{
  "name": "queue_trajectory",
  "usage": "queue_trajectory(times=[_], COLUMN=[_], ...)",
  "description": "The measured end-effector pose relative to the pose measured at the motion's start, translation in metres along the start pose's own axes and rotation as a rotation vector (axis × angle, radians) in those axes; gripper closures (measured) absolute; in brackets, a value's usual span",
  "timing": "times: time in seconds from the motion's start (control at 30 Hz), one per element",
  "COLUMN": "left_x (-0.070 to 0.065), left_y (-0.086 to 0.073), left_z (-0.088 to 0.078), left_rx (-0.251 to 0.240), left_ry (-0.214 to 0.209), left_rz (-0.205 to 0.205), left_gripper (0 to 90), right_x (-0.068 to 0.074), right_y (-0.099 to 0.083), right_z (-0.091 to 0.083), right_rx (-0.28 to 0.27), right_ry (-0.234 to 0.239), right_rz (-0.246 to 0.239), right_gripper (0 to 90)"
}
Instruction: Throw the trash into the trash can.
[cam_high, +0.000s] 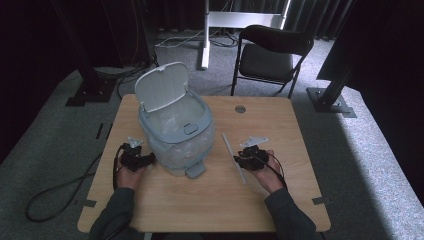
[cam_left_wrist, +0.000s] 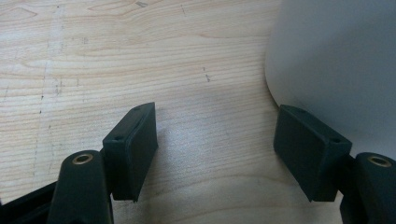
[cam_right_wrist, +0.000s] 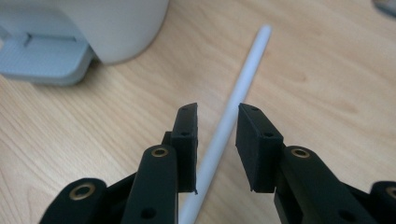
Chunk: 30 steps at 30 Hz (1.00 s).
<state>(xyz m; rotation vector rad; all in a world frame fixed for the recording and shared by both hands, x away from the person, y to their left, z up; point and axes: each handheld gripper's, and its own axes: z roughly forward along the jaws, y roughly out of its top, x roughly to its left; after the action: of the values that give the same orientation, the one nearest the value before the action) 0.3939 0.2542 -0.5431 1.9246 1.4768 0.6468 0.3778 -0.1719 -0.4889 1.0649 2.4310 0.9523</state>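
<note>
My right hand-held gripper (cam_right_wrist: 215, 122) straddled the white stick (cam_right_wrist: 233, 107) lying flat on the worktop (cam_high: 200, 210) beside the pedal bin (cam_high: 175, 131), jaws spread narrowly, pads not yet pressing it. I judged the thin, round stick might roll or skid from under a one-sided pinch, or the pads might scrape the wood. My left hand-held gripper (cam_left_wrist: 217, 149) stood wide open against the bin's wall; a nudge could shift the bin.
</note>
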Motion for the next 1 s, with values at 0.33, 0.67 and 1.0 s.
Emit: queue_trajectory(times=[0.33,0.67,1.0], left_x=[0.0,0.0,0.0], left_y=[0.0,0.0,0.0], left_z=[0.0,0.0,0.0], left_rx=[0.002,0.001,0.001], left_ry=[0.0,0.0,0.0], left_rz=[0.003,0.001,0.0], left_gripper=[30.4,30.4,30.4], right_x=[0.002,0.001,-0.001], right_y=[-0.017,-0.019,-0.021], right_z=[0.016,0.023,0.025], right_rx=[0.082,0.126,0.156], right_ry=[0.01,-0.013,-0.015], right_rz=[0.012,-0.001,0.013], right_gripper=[70.4,71.8,74.3])
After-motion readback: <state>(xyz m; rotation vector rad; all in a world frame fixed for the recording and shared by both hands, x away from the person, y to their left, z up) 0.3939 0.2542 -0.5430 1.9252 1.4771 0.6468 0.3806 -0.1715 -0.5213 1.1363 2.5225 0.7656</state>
